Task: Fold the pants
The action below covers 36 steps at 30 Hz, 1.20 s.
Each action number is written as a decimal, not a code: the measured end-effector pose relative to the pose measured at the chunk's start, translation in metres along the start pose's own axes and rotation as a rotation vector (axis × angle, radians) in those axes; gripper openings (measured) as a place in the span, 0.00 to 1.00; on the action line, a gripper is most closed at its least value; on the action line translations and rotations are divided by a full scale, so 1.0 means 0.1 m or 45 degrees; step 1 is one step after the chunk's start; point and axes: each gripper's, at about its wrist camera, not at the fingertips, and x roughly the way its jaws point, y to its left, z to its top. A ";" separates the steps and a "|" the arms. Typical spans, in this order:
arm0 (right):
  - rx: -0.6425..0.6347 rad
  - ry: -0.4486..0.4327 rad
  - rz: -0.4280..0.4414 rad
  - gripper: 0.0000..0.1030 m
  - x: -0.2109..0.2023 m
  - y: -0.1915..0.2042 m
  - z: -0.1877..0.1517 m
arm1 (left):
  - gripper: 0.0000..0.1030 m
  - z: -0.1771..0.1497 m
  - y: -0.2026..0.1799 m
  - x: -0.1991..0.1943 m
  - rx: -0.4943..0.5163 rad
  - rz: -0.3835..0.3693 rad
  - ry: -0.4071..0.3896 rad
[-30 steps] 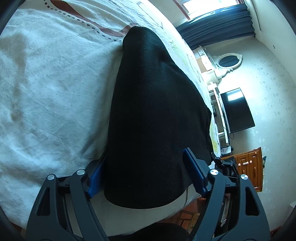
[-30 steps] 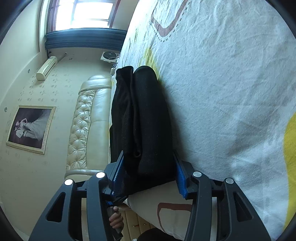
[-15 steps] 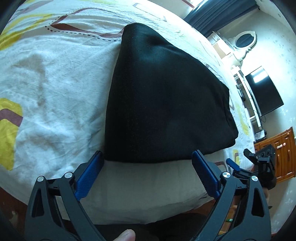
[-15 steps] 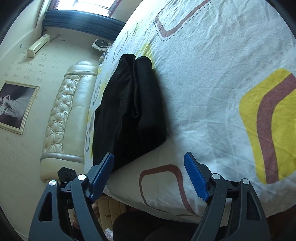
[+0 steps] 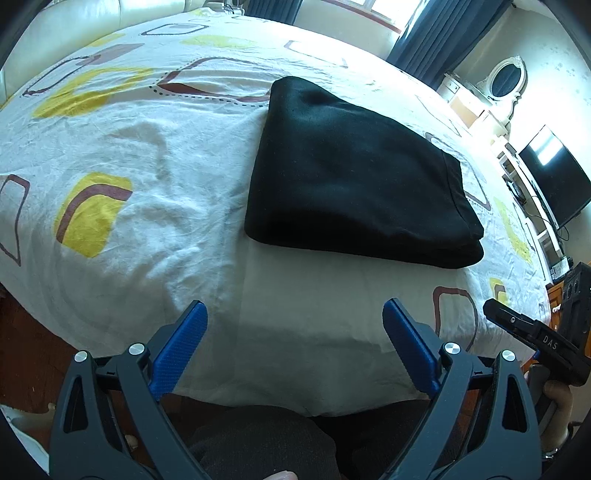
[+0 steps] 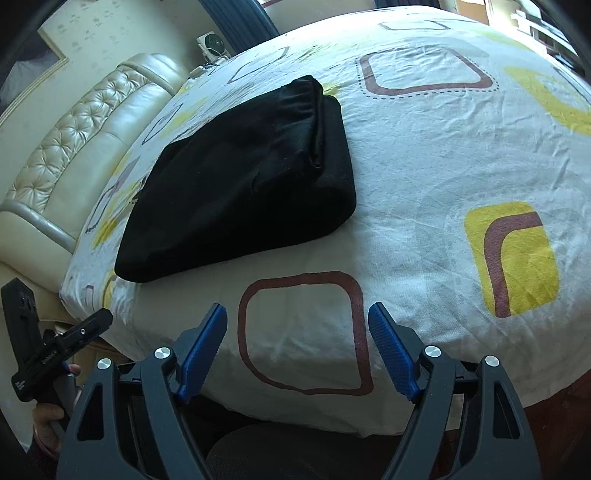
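Note:
The black pants [image 5: 354,177] lie folded into a thick flat bundle on the white patterned bed sheet [image 5: 147,184]; in the right wrist view the pants [image 6: 243,192] show stacked layers at the far end. My left gripper [image 5: 295,317] hangs open above the bed's near edge, short of the bundle, nothing between its blue pads. My right gripper [image 6: 297,314] is likewise open over the sheet [image 6: 443,147], back from the pants and holding nothing. Each view catches the other gripper at its edge, the right one [image 5: 535,343] and the left one [image 6: 59,350], with a hand on the grip.
A cream tufted headboard [image 6: 74,147] runs along the bed's left side. A dresser with an oval mirror [image 5: 506,77] and a dark television [image 5: 550,177] stand by the right wall. Dark blue curtains [image 5: 436,26] hang at the window. Wooden floor [image 5: 33,354] shows below the bed edge.
Both grippers let go of the folded pants, opened wider and drew back and up from the bundle. The pants now lie free on the sheet, farther from both sets of fingers.

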 end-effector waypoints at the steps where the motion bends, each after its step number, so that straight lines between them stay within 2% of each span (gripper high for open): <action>1: -0.023 -0.009 -0.020 0.75 0.00 0.03 -0.02 | 0.93 -0.01 -0.04 -0.01 0.012 0.021 -0.007; 8: -0.130 -0.082 -0.101 0.75 0.00 0.21 -0.10 | 0.93 -0.05 -0.12 -0.02 0.086 0.124 -0.033; 22: -0.220 -0.140 -0.159 0.75 0.04 0.34 -0.09 | 0.93 -0.04 -0.25 -0.05 0.128 0.146 -0.086; 36: -0.160 -0.148 -0.148 0.75 0.01 0.27 -0.05 | 0.93 -0.06 -0.37 -0.10 0.201 0.212 -0.128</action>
